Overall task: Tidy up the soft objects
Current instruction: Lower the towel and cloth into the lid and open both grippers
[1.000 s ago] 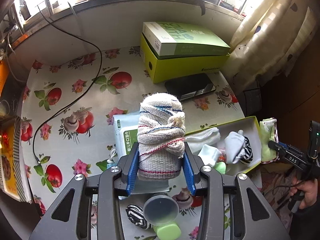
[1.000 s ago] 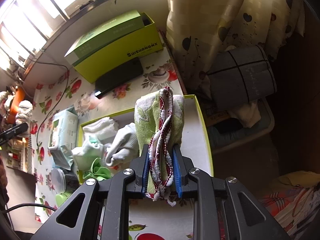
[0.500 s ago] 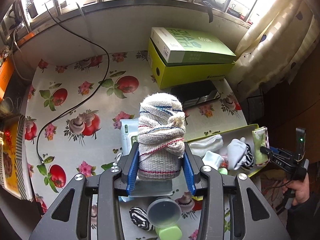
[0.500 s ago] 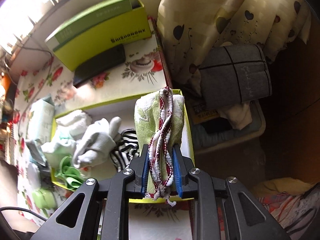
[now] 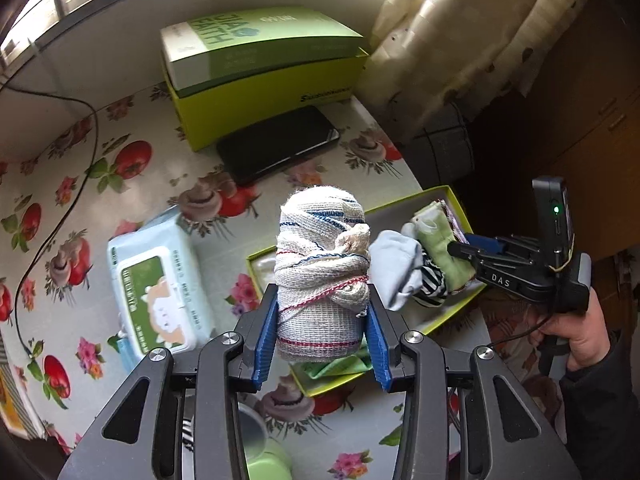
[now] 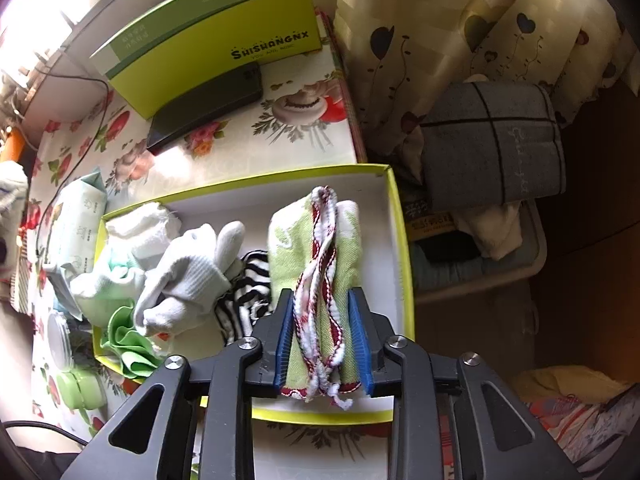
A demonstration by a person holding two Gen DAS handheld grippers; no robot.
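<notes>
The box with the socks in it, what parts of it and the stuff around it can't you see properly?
- Left wrist view: the rolled cloth in the left tool hides the middle of the shallow box.
- Right wrist view: the folded green towel and the right tool cover the box's near right floor.
- Striped sock: mostly buried under the white socks.
- Green cup: cut off by the bottom edge, behind the left tool.

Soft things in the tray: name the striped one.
The black-and-white striped sock, lying in the tray between the white socks and the green towel; the others are plain.
</notes>
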